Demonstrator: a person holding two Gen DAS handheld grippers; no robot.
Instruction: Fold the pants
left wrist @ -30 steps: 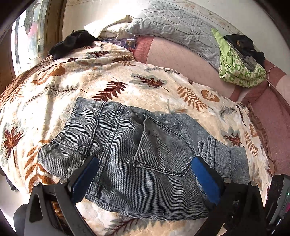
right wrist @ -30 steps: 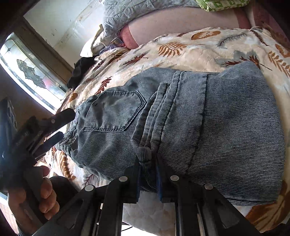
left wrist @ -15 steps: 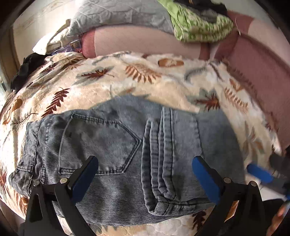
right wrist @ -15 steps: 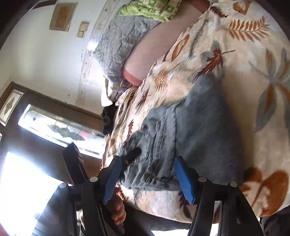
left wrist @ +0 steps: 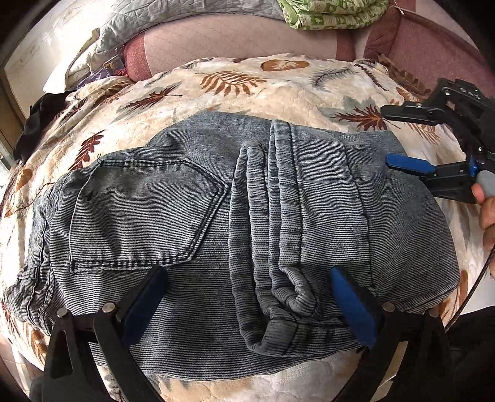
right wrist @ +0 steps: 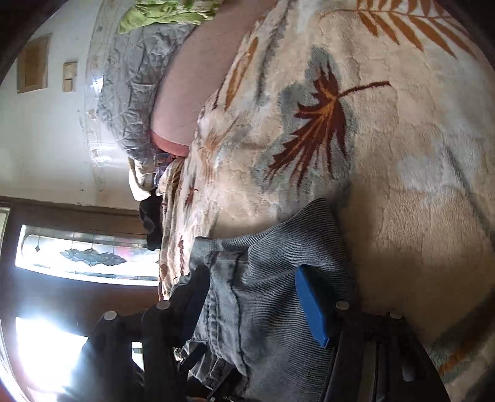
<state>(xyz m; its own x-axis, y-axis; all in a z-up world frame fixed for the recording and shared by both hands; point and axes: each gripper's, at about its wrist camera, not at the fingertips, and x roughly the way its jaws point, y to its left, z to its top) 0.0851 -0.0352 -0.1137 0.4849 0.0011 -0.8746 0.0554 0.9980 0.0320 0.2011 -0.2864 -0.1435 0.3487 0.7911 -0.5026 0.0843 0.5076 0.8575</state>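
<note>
Grey-blue denim pants [left wrist: 235,222] lie folded into a compact rectangle on the leaf-print blanket [left wrist: 247,83], back pocket at the left, stacked leg hems in the middle. My left gripper [left wrist: 247,306] is open and hovers above the pants' near edge, holding nothing. My right gripper [left wrist: 411,145] shows in the left wrist view at the pants' right edge, open. In the right wrist view the right gripper [right wrist: 256,297] is rolled sideways, open, with the pants' edge [right wrist: 272,253] between its fingers but not pinched.
A pink headboard cushion [left wrist: 241,40] runs along the back with a grey quilt [left wrist: 173,15] and a green folded cloth [left wrist: 334,14] on top. Black clothing [left wrist: 37,117] lies at the bed's far left. A window [right wrist: 86,256] is beside the bed.
The right gripper let go of the leg hems, opened and swung off to the pants' right edge, rolling sideways. The left gripper moved right and closer over the pants, staying open.
</note>
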